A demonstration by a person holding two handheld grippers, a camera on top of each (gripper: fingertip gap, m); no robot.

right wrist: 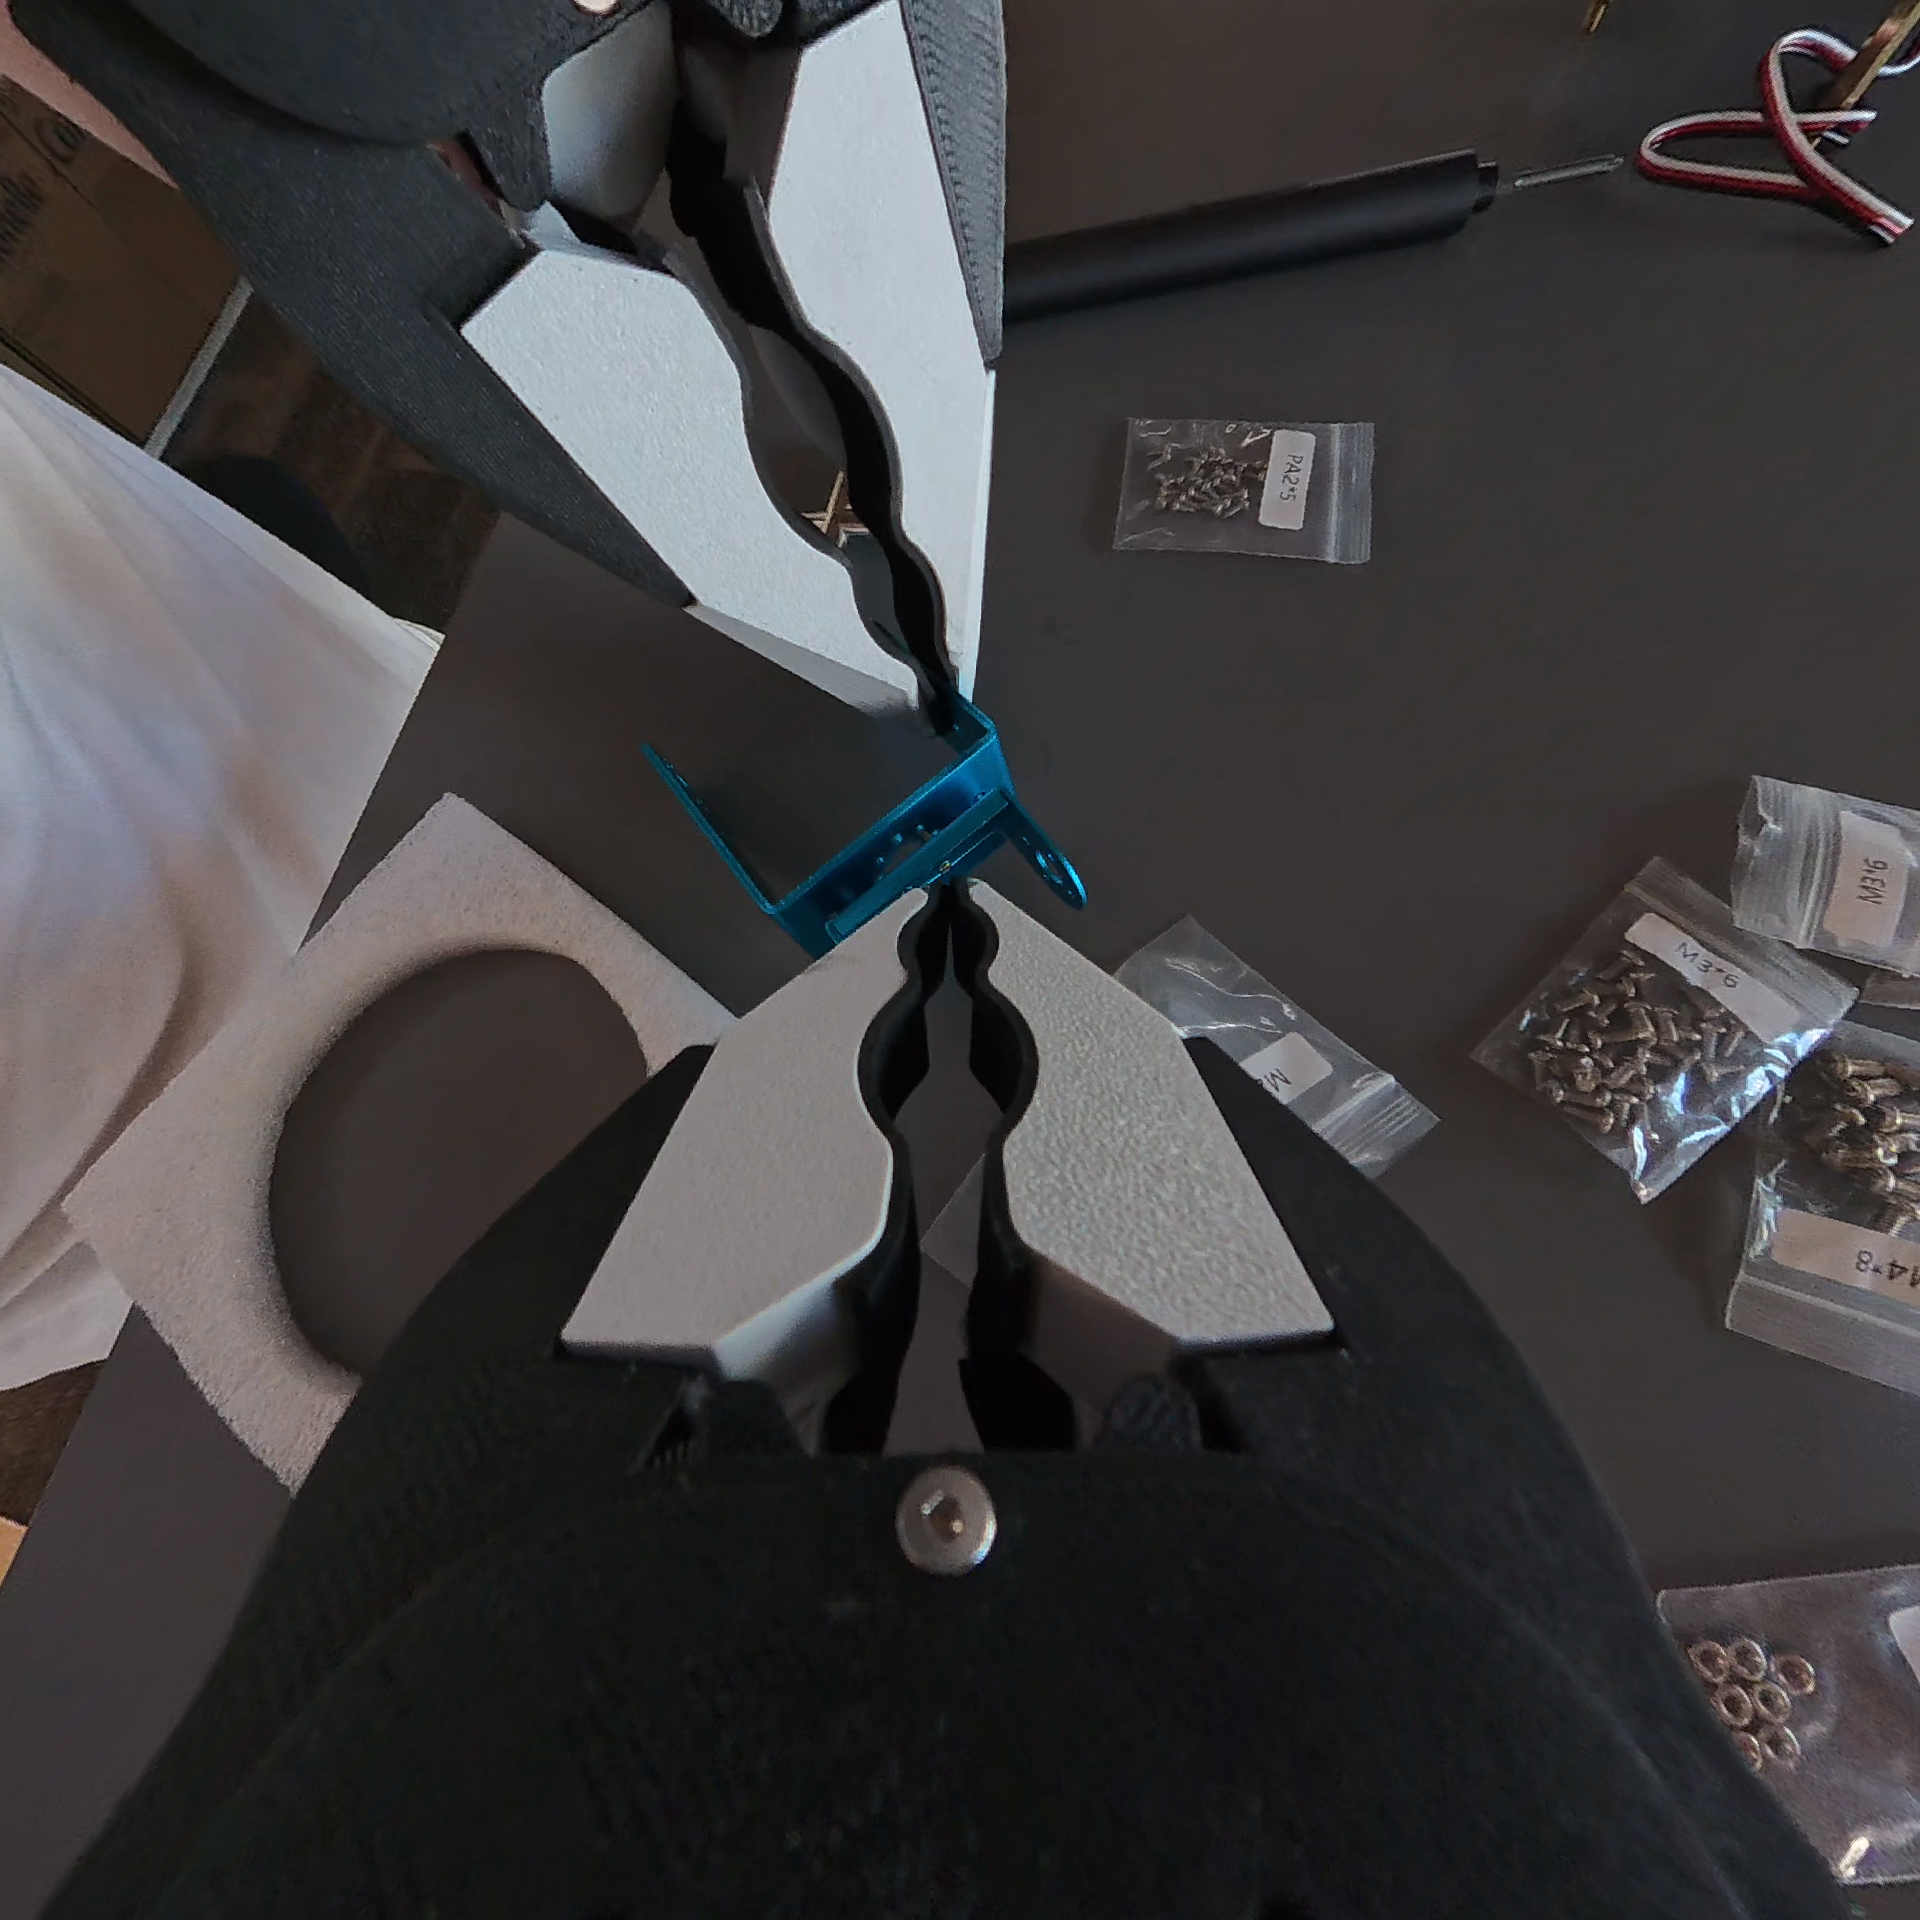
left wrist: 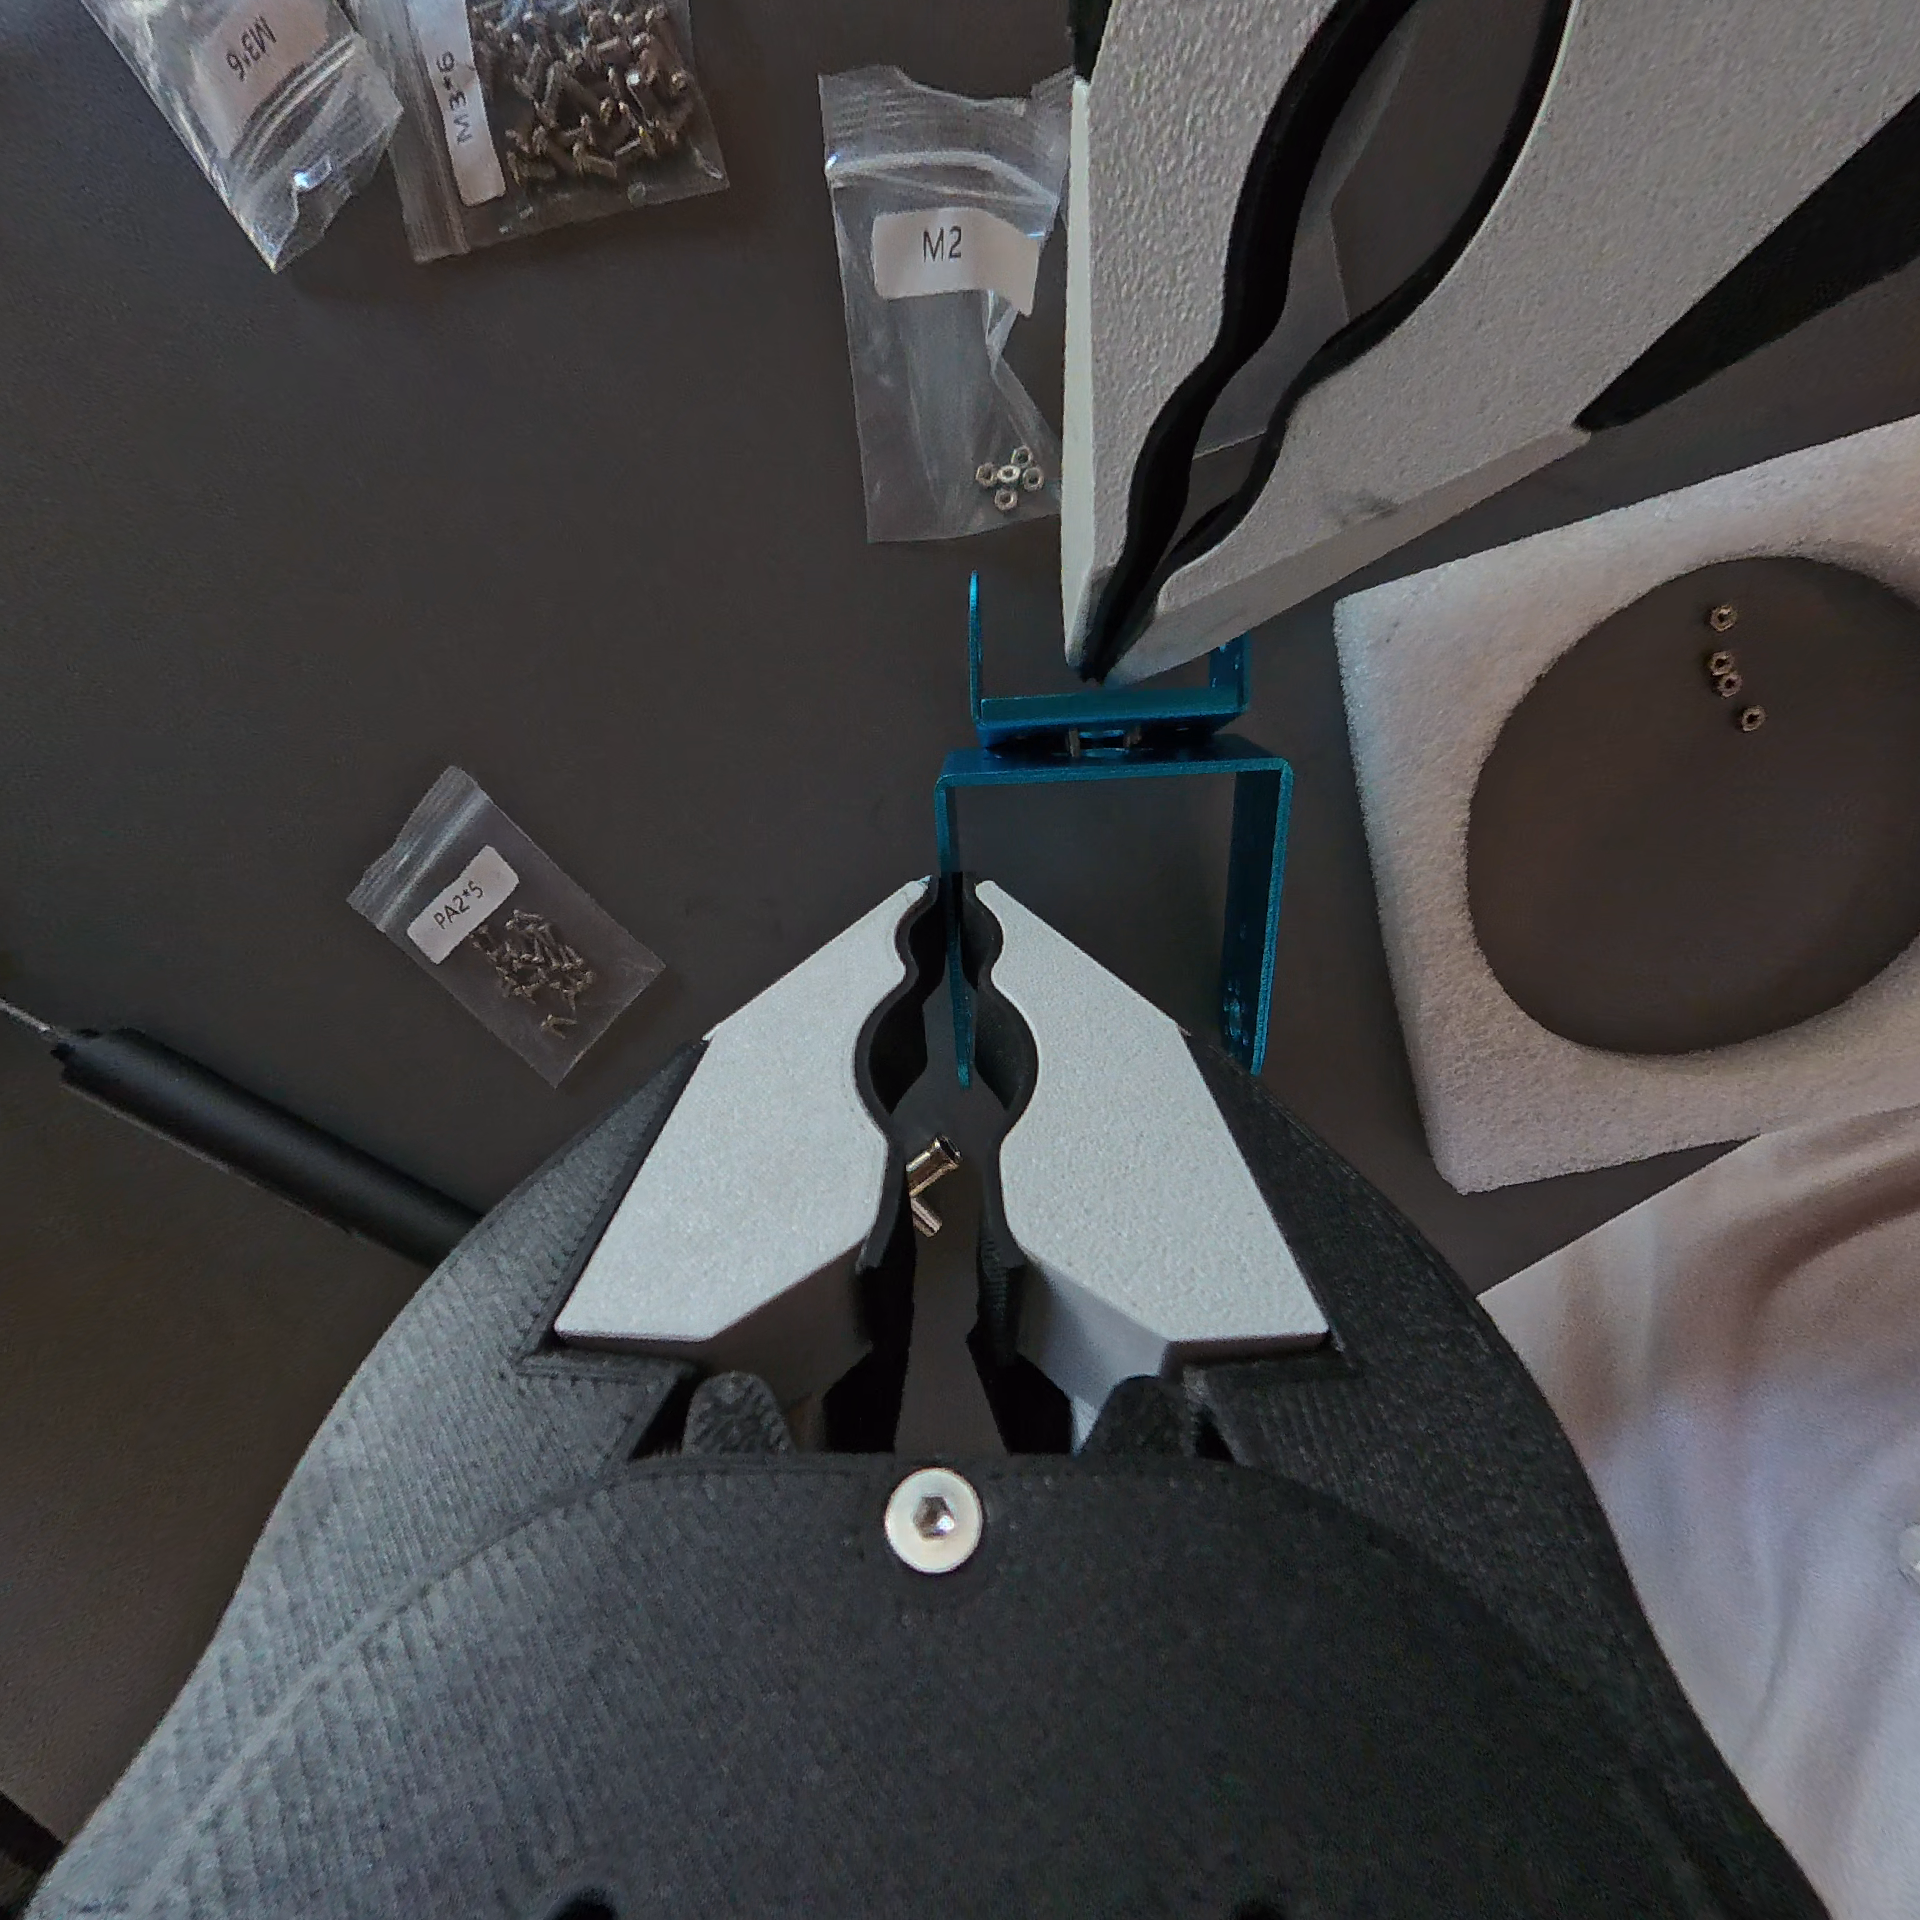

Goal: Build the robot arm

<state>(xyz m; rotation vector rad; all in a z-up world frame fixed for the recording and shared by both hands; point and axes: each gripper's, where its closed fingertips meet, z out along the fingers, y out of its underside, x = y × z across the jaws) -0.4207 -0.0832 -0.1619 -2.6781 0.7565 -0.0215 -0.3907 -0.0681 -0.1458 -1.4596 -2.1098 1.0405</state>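
Two blue metal U brackets are joined back to back above the dark table: a large one (left wrist: 1262, 894) and a smaller one (left wrist: 1101, 712). My left gripper (left wrist: 954, 888) is shut on the large bracket's left leg. A small silver metal part (left wrist: 928, 1179) sits in the gap farther back between its fingers. My right gripper (left wrist: 1091, 665) reaches in from the upper right, jaws together, with its tips touching the small bracket. In the right wrist view my right gripper (right wrist: 951, 904) meets the edge of the brackets (right wrist: 894, 842). I cannot tell whether it pinches anything. The left gripper (right wrist: 948, 712) holds the brackets from above.
Several clear bags of screws and nuts lie around (left wrist: 582, 114) (left wrist: 940, 301) (left wrist: 509, 925) (right wrist: 1662, 1029). White foam (left wrist: 1392, 831) with a round cut-out holds loose nuts (left wrist: 1725, 665). A black screwdriver (right wrist: 1247, 239), a coiled wire (right wrist: 1787, 135) and white cloth (left wrist: 1714, 1455) are nearby. Tip to tip, the grippers are about 5 centimeters apart. My left gripper's tips are some 15 centimeters from the black screwdriver (right wrist: 1247, 239). It turns up in the left wrist view (left wrist: 324, 1173) as well.
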